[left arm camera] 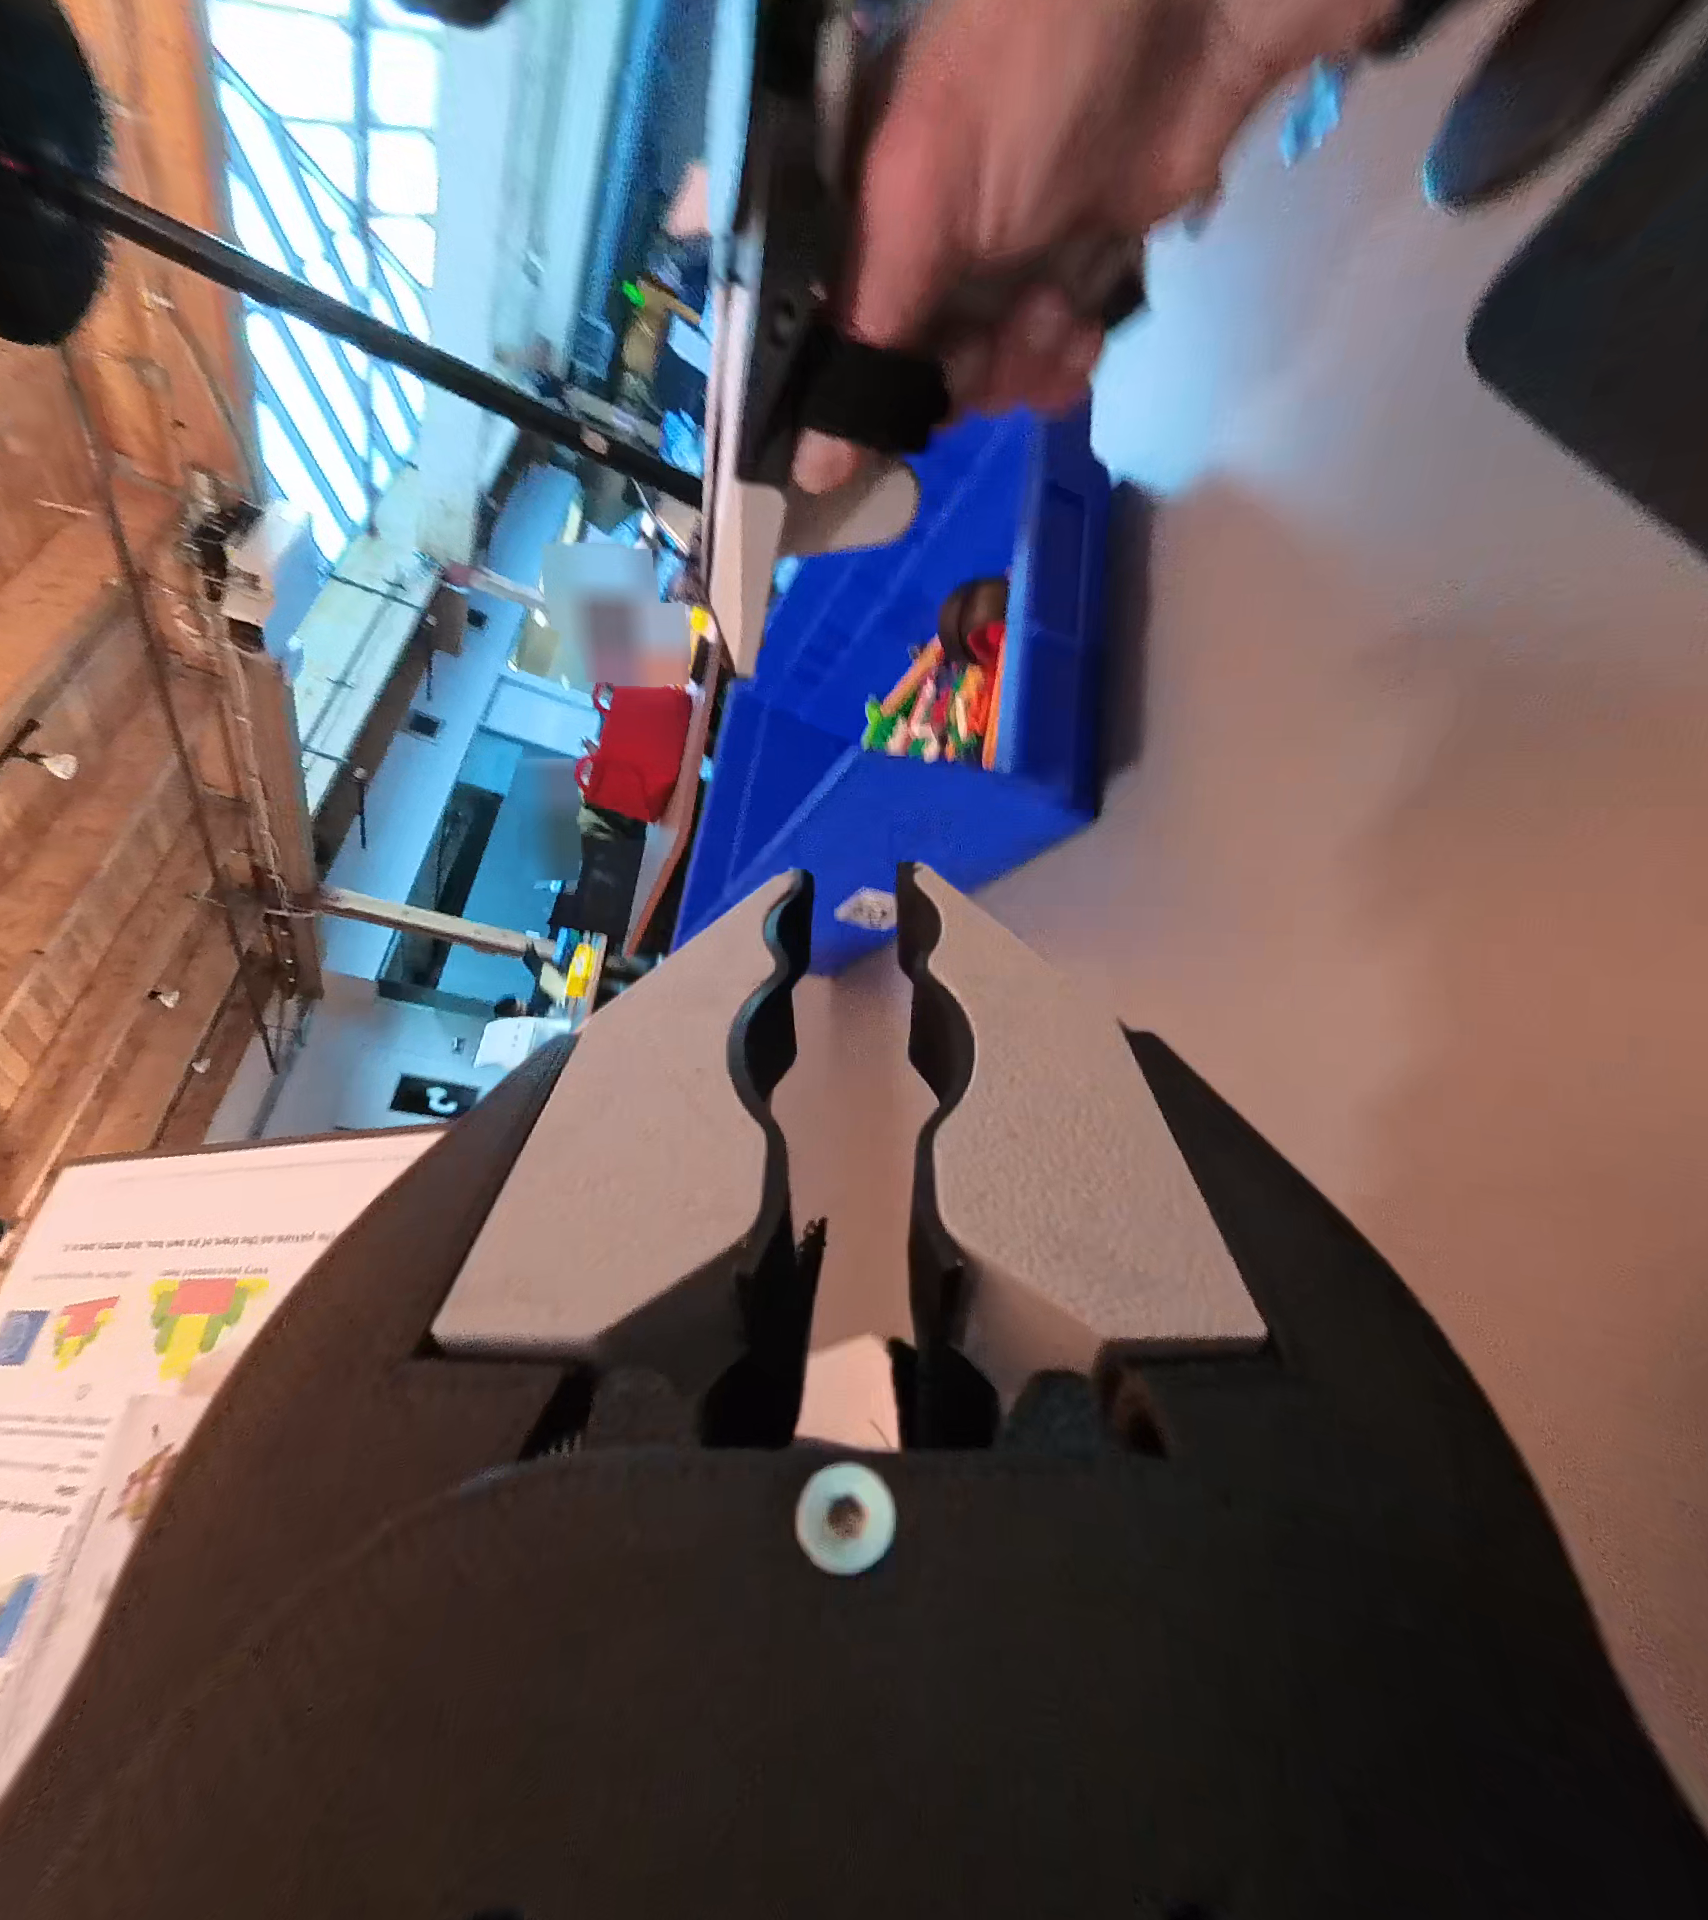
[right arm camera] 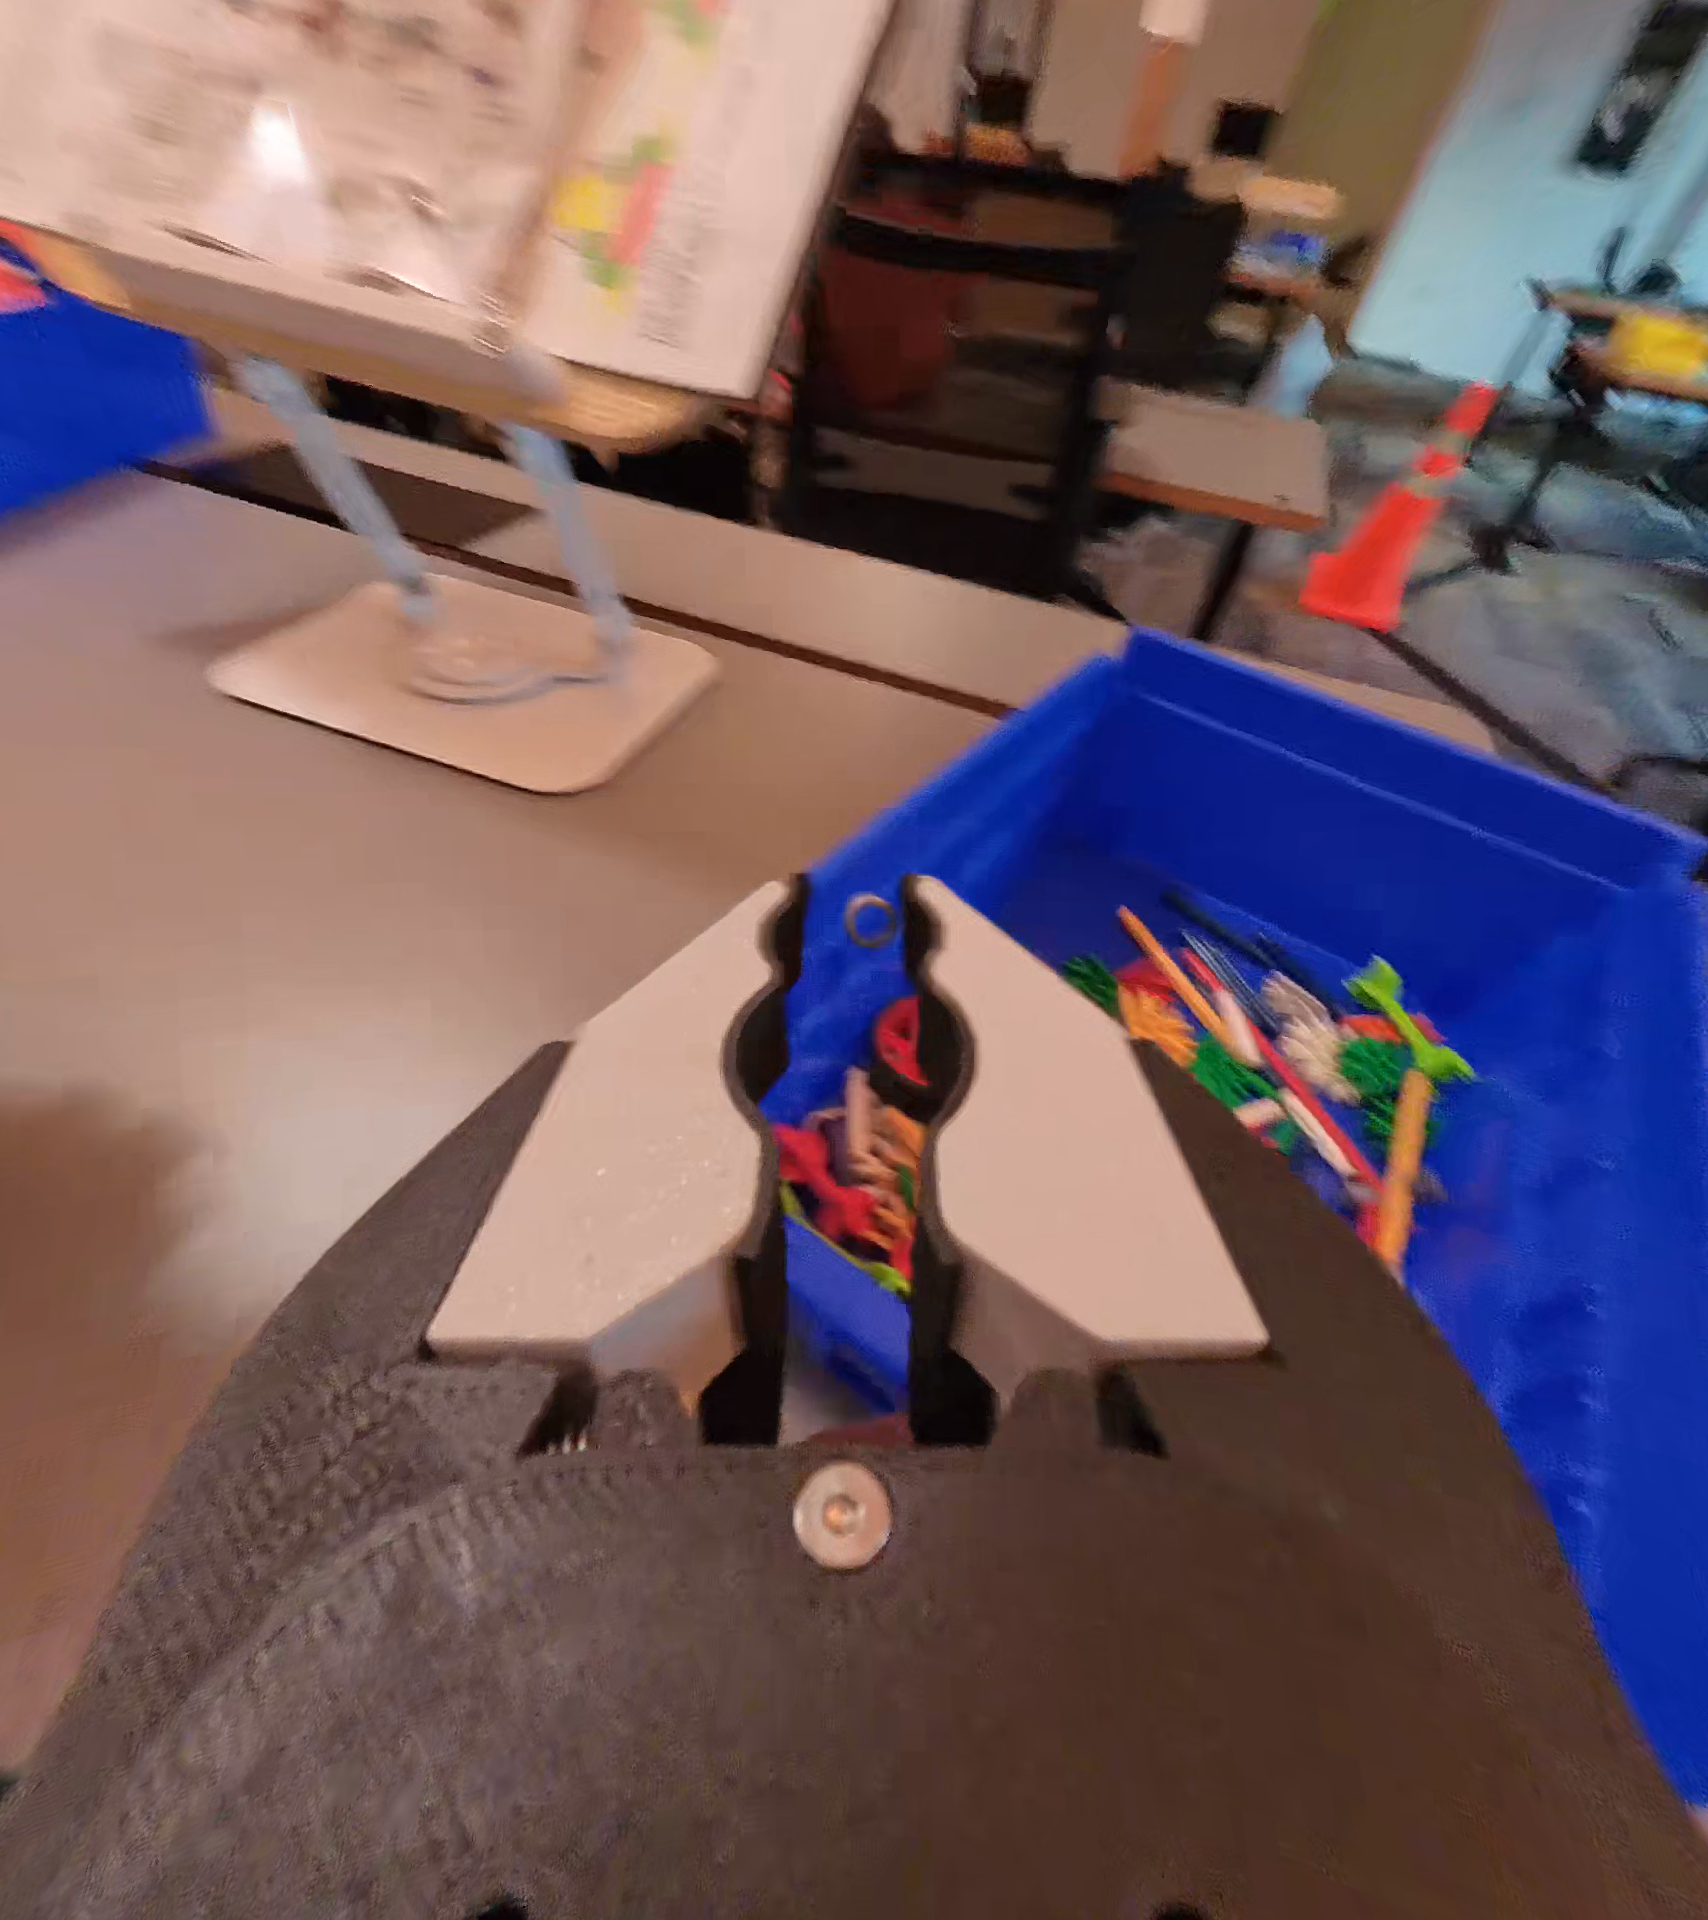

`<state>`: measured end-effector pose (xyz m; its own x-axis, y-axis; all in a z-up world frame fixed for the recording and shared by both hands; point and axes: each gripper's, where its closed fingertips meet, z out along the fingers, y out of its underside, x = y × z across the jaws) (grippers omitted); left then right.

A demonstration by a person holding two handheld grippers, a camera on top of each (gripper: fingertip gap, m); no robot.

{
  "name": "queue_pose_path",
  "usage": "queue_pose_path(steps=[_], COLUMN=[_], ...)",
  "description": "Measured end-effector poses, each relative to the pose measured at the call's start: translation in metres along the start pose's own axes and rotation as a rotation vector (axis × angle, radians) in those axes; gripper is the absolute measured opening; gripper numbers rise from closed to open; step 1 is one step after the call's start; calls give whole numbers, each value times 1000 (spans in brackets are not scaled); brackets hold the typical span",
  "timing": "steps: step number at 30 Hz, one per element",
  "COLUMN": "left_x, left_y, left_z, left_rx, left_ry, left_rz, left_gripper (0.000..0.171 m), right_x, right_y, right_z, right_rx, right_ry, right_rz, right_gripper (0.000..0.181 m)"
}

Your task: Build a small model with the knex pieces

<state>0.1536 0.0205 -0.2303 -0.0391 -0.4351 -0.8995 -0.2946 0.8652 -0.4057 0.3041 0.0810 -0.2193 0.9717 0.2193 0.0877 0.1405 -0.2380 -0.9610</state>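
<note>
— blue bin (right arm camera: 1349,831) of coloured rods and connectors (right arm camera: 1276,1049), that's what both cameras face. it sits on the grey tabletop (right arm camera: 258,935), near its far right edge.

— and the right hand-held gripper (right arm camera: 855,904)?

— it hovers over the bin's near left corner, jaws parted by a narrow gap, nothing between them. you can see the pieces through the gap, so it's above them, not touching.

— the left one?

— left hand-held gripper (left arm camera: 855,888) is rolled on its side, so the room looks tipped. also a slim gap, empty, tips pointing at the bin's outer wall from a little way off.

— why the tilted board?

— my guess: the instruction sheet (right arm camera: 362,156) leans on a stand (right arm camera: 465,686) at the far left so the pictures face whoever's working. a blurred hand (left arm camera: 1016,197) shows beyond the bin.
</note>
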Motion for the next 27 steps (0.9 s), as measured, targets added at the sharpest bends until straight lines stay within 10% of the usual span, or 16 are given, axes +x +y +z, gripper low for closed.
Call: queue_pose_path(steps=[3,20,27], left_x=[-3,3,-3], left_y=[15,68,104], left_z=[-6,-175,-170], left_rx=[-80,-505,-528], left_ry=[35,-115,-176], left_rz=[48,-275,-363], left_gripper=[14,10,10], right_x=[18,-141,-131], right_y=[19,-23,-28], right_z=[14,-15,4], right_rx=[-98,109,104], right_ry=[18,-270,-200], right_rz=[44,-118,-168], right_gripper=[54,49,50])
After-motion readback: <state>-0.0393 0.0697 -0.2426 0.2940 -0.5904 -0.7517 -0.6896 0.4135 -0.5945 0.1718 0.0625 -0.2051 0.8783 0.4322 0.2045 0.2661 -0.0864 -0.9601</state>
